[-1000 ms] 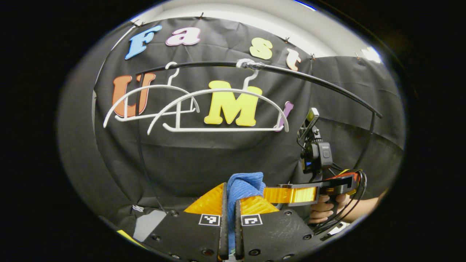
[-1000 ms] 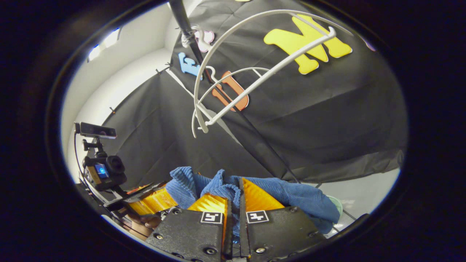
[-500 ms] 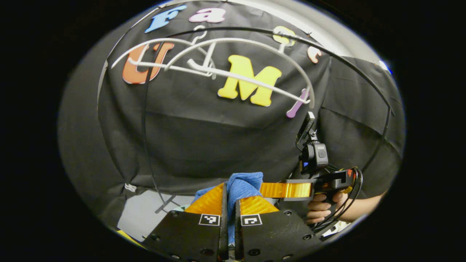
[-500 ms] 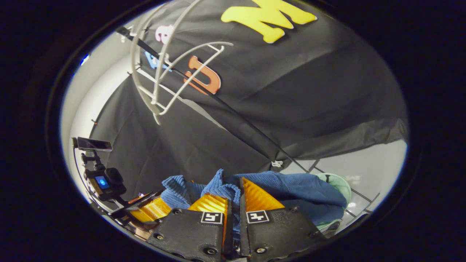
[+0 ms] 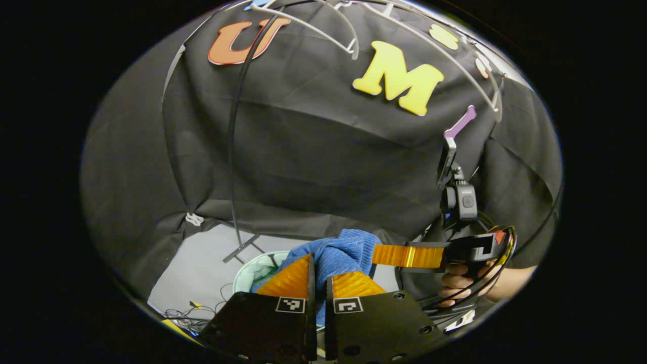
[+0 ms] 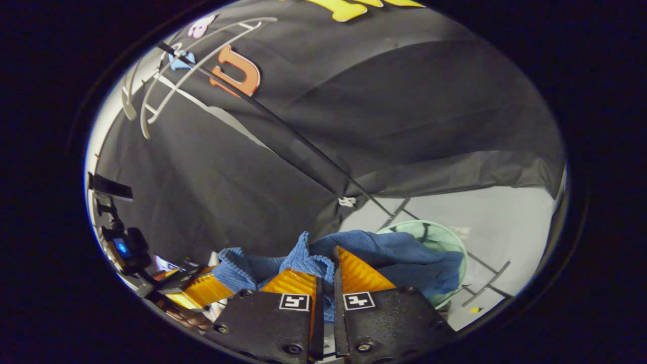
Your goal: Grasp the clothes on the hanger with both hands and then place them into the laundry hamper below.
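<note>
The grey floor (image 6: 505, 222) carries the pale green laundry hamper (image 6: 445, 237) at about four o'clock in the right gripper view. The black rack's feet (image 6: 488, 283) rest beside it. Loose cables (image 5: 187, 316) lie at seven o'clock in the left gripper view.

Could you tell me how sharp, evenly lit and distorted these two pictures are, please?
Left gripper view: sharp; fisheye bows the rack pole; the blue garment in the left claw is evenly lit. Right gripper view: sharp; hangers curve near the edge; the hamper on the pale floor looks bright.
</note>
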### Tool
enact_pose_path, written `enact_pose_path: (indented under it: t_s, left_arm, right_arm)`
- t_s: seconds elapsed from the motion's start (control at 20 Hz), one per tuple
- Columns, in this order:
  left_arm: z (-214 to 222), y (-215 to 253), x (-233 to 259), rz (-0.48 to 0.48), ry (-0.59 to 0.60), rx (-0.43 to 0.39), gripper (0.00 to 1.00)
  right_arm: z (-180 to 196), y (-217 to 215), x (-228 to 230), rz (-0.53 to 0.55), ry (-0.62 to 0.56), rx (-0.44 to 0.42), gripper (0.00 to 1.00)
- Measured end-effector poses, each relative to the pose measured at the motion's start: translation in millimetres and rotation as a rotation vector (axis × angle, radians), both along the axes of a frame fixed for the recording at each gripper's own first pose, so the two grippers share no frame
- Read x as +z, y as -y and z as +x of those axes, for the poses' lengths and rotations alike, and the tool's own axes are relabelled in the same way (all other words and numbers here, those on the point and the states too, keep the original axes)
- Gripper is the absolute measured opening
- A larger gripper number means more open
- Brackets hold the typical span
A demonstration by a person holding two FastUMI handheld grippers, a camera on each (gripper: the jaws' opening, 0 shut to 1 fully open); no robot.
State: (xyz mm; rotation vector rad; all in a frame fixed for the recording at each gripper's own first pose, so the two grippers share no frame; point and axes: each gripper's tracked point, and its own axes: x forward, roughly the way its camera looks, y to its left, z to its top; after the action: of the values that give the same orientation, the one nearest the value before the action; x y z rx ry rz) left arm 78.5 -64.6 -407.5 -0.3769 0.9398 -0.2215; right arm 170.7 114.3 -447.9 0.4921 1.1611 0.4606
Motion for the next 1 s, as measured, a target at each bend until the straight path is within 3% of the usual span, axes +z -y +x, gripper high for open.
enact_pose_path:
  t_s: [0.15,0.25,0.35,0.4,0.45,0.6,0.65,0.75,0.8,0.9,1.0]
  left_arm:
    - [-3,-5,-28,0.050,-0.071,0.024,0.06]
    - [-13,-4,-45,0.072,-0.163,0.028,0.07]
    - [-26,0,-58,0.063,-0.240,0.020,0.16]
    - [-27,0,-59,0.059,-0.254,0.024,0.31]
    - [-25,0,-63,0.054,-0.267,0.023,0.37]
    - [-35,-6,-65,0.085,-0.295,0.028,0.89]
    - [-41,-8,-62,0.099,-0.298,0.030,0.81]
    - [-48,-11,-56,0.120,-0.304,0.033,0.84]
    - [-51,-13,-51,0.128,-0.304,0.037,0.94]
    - [-49,-14,-36,0.143,-0.292,0.041,1.00]
    - [-52,-19,-18,0.162,-0.270,0.038,0.95]
  right_arm:
    - [-6,10,-26,-0.159,-0.004,0.092,0.17]
    - [-16,23,-37,-0.284,-0.028,0.145,0.28]
    - [-22,33,-42,-0.343,-0.036,0.177,0.39]
    - [-21,35,-41,-0.352,-0.033,0.176,0.44]
    - [-19,36,-39,-0.362,-0.034,0.176,0.47]
    - [-15,49,-34,-0.417,-0.025,0.172,0.72]
    - [-18,54,-32,-0.437,-0.016,0.164,0.73]
    - [-17,64,-29,-0.469,0.014,0.140,0.74]
    - [-16,66,-26,-0.478,0.037,0.126,0.74]
    - [-18,73,-14,-0.492,0.093,0.104,0.74]
    - [-18,77,3,-0.525,0.161,0.079,0.74]
